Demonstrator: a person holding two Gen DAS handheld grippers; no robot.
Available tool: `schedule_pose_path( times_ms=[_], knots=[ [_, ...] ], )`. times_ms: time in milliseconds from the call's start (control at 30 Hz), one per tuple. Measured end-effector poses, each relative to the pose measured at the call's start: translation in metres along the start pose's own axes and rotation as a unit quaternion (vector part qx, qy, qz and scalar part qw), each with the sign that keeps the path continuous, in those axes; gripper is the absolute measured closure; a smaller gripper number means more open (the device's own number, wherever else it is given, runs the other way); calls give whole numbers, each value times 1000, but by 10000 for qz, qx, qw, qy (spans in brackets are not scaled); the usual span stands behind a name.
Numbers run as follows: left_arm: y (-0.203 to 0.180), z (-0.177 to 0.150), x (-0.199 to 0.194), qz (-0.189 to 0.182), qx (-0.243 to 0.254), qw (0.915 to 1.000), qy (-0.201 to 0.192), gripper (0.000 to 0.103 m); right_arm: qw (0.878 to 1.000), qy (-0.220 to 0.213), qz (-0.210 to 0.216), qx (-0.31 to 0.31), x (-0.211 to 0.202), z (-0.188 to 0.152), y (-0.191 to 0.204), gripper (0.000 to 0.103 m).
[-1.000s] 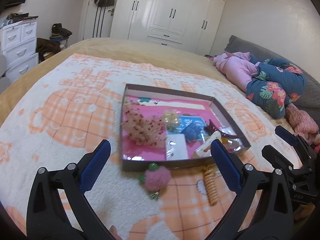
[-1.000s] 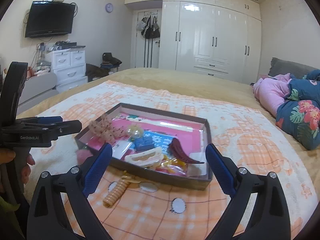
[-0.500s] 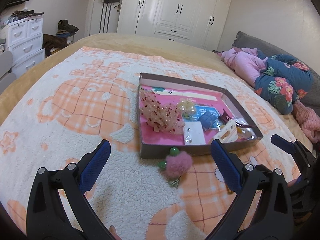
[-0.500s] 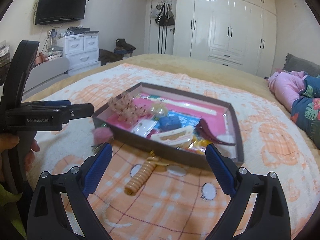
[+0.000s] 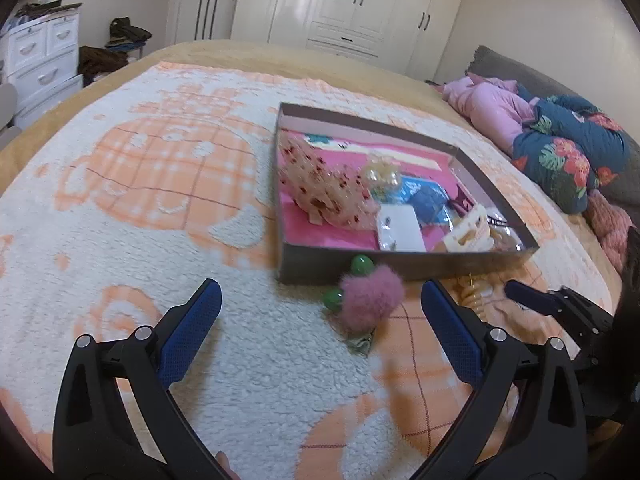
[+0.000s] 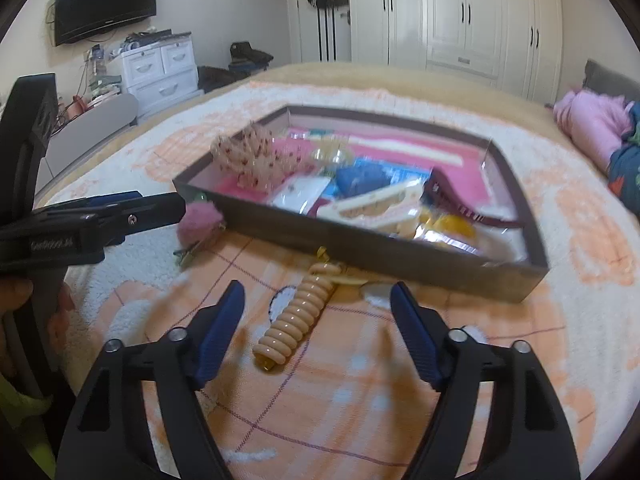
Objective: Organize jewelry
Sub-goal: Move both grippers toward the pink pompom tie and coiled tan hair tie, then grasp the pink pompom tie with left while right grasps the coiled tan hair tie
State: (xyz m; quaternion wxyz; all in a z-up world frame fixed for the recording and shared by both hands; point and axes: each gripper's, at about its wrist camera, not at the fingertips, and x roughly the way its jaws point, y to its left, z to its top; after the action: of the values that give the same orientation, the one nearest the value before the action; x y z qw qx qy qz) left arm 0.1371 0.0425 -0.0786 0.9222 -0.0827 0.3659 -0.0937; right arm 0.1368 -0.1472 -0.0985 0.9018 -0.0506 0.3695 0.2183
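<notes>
Risk is a slip: the right gripper [image 6: 316, 312] is closing around the coil clip [image 6: 298, 316] on the blanket, not yet touching, and may push it away. Left gripper [image 5: 320, 304] is wide open, empty, near the pompom [image 5: 370, 300] outside the box [image 5: 320, 264]. Only the right view shows the whole clip.

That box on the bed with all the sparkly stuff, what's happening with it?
A person is tidying jewelry and hair things into the shallow box on the blanket. Two pieces lie outside it: a beige spiral hair clip and a pink pom-pom clip. The right gripper is closing in around the spiral clip without touching it. The left gripper is open near the pom-pom. Neither holds anything.
</notes>
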Motion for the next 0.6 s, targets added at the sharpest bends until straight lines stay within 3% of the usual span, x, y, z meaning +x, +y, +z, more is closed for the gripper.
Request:
schedule_pose_path(
  times_ms=[100, 200, 267, 300, 433, 467, 600],
  knots=[
    [-4, -1, 4, -35, 68, 10000, 51, 16, 9996, 286, 88, 5, 12, -6, 1, 57],
    [-7, -1, 11, -65, 116, 9999, 109, 20, 9995, 210, 135, -209, 8, -9, 5, 73],
    [-9, -2, 15, -96, 149, 9997, 161, 27, 9994, 200, 111, -269, 4, -10, 6, 81],
    [-11, -2, 18, -115, 175, 9996, 198, 35, 9994, 197, 80, -288, 2, -11, 5, 85],
    [-17, -4, 25, -104, 310, 9990, 317, 60, 9995, 199, 78, -248, -9, -14, -1, 86],
    [-18, -4, 26, -119, 322, 9988, 336, 70, 9995, 195, 72, -233, -12, -13, -4, 86],
    [-20, -4, 23, -167, 343, 9988, 298, 72, 9999, 121, 39, -95, -27, -15, -17, 86]
  ],
)
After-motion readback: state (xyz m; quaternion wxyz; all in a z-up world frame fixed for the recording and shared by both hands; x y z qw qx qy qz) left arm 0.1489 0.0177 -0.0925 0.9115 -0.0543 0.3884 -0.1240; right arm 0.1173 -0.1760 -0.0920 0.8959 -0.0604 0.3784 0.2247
